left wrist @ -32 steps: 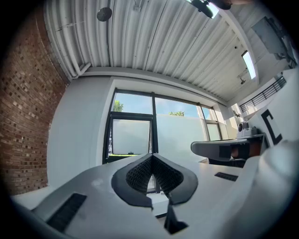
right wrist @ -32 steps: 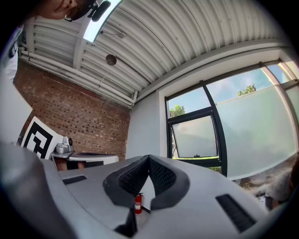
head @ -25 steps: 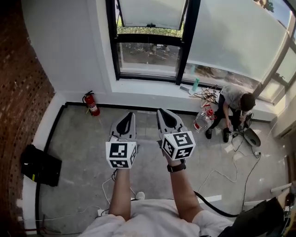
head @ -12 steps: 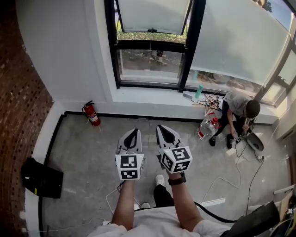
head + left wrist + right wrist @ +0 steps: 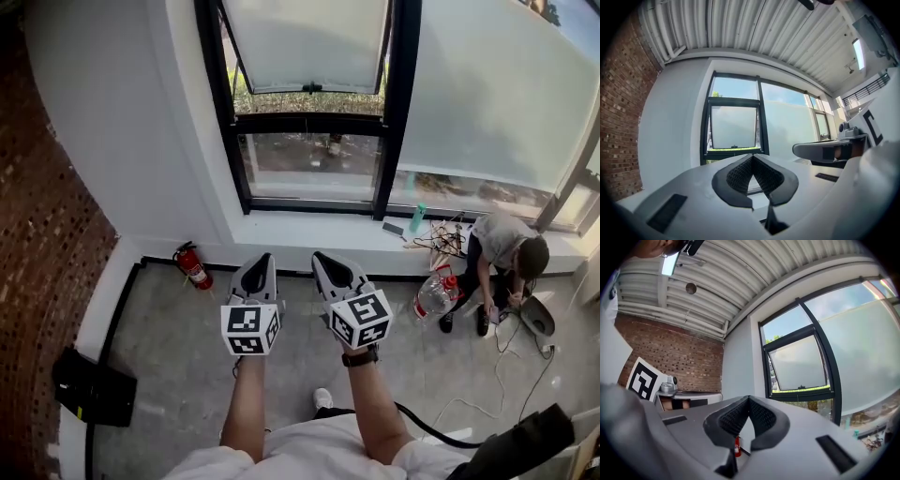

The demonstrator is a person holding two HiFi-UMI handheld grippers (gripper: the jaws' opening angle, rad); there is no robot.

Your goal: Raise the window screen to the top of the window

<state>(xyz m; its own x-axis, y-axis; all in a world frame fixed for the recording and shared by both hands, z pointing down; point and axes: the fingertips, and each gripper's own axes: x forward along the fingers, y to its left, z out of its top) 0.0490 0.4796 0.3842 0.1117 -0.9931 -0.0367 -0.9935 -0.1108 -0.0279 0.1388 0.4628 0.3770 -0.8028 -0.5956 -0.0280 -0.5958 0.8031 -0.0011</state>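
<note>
**Far across the floor, the screen waits; both grippers come in clenched and empty**

Well short of the far wall, the left gripper (image 5: 260, 260) and the right gripper (image 5: 324, 259) sit side by side, pointing level at the window (image 5: 405, 112). Each is clenched, pads pressed together with nothing between them.

The window screen (image 5: 305, 37), a pale frosted panel, fills the upper part of the left opening. Its bottom bar carries a small handle (image 5: 312, 87) above the clear lower pane, so it looks only partly raised.

The step in hand reads as the approach. To do it well:
- Close in squarely on the sill (image 5: 309, 230).
- Pass between the fire extinguisher (image 5: 192, 265) at the left and the seated person (image 5: 506, 258) at the right.
- Part one gripper's jaws before reaching.
- Aim for the handle at the middle of the bar, so the push runs straight up and the screen does not skew.
</note>
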